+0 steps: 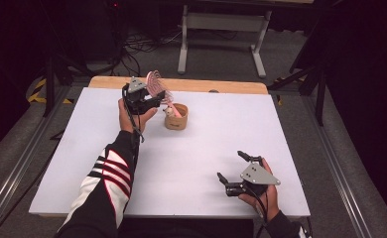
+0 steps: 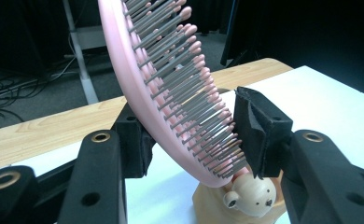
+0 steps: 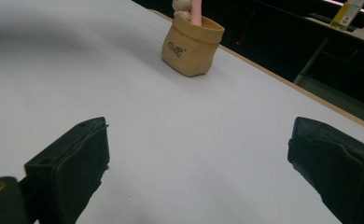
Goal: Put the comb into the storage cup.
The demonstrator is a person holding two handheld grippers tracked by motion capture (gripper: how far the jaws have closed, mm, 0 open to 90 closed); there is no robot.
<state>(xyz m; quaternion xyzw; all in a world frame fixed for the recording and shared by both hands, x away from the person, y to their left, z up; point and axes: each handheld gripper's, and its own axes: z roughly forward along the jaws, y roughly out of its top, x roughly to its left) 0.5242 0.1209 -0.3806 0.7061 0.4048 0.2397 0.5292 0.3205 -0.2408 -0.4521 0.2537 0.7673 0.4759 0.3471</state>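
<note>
Hairbrush [image 2: 171, 93] top cut off by frame edge; handle hidden inside holder [image 2: 227, 210]; holder lettering [image 3: 176, 48] too small to read.

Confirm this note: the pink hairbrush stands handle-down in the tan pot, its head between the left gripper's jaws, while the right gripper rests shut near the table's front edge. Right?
Not quite. The right gripper is open: the right gripper view shows its jaws wide apart over bare table. The pink hairbrush, tan pot and left gripper are as noted.

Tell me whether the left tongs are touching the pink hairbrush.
Touching. The left gripper view shows the left tongs around the pink hairbrush, one pad against its back, the other on bristle tips.
</note>
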